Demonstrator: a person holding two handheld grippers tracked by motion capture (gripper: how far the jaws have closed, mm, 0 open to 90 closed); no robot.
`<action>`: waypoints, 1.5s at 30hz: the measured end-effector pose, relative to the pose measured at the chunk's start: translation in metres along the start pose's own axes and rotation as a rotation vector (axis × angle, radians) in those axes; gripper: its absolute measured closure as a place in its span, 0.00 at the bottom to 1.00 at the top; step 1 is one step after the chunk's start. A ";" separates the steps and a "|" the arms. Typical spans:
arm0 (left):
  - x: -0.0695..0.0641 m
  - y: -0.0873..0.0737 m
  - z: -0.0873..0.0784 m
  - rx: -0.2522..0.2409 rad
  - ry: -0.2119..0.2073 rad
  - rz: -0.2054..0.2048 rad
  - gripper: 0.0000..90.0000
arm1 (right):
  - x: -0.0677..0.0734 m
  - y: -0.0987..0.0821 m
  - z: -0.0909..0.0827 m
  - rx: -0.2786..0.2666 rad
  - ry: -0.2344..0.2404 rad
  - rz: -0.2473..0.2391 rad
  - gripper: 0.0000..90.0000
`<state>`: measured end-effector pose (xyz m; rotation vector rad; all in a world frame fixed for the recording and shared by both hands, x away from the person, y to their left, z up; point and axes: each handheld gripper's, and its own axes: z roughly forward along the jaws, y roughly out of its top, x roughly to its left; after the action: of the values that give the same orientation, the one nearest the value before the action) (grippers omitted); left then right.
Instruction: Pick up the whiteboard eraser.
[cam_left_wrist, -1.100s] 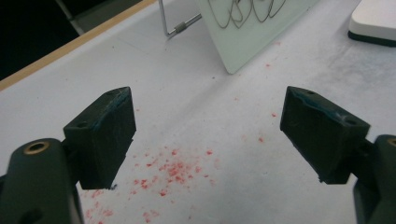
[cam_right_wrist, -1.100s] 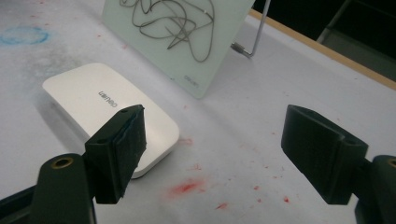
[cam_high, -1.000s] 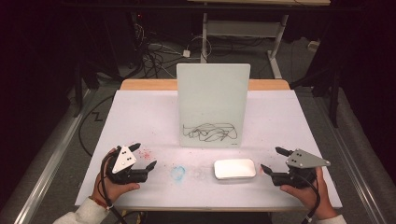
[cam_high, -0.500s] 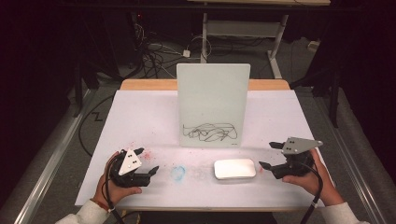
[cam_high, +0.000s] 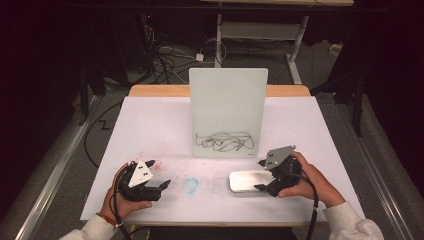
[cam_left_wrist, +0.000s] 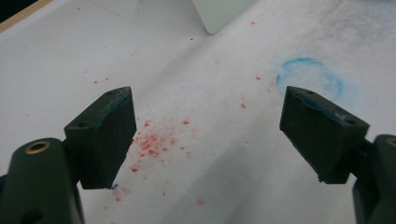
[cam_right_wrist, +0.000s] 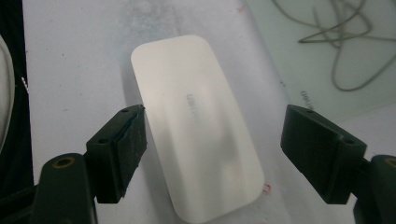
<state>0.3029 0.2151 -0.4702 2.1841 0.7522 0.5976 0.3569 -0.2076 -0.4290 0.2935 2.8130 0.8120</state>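
A whiteboard (cam_high: 228, 112) stands upright at the middle of the table, with a black scribble (cam_high: 225, 142) near its lower edge; the scribble (cam_right_wrist: 341, 37) also shows in the right gripper view. A white rounded eraser (cam_high: 249, 181) lies flat in front of the board, to the right. My right gripper (cam_high: 261, 175) is open at the eraser's right end, and the eraser (cam_right_wrist: 198, 126) lies between its jaws without touching them. My left gripper (cam_high: 159, 175) rests open at the front left, holding nothing, over red specks (cam_left_wrist: 154, 142).
The table is covered with white paper (cam_high: 150, 125). A faint blue ring (cam_high: 190, 185) is marked on it between the grippers, seen also as the blue ring (cam_left_wrist: 309, 79) ahead of the left jaws. Cables lie on the floor behind the table.
My right gripper has moved left and forward until its open jaws straddle the eraser's end. The left gripper has shifted slightly toward the front edge.
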 end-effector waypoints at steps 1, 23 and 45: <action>0.000 0.000 0.000 0.000 -0.001 0.002 0.20 | 0.000 0.000 0.000 0.000 0.000 0.000 0.26; -0.003 0.000 0.005 0.040 -0.033 0.032 0.20 | -0.008 0.017 0.042 0.138 0.139 -0.079 0.30; 0.000 0.000 0.000 0.019 -0.026 0.015 0.20 | 0.004 0.014 0.000 -0.050 -0.079 -0.026 0.34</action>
<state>0.3028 0.2158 -0.4700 2.2131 0.7306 0.5703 0.3551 -0.1948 -0.4214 0.2744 2.7133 0.8454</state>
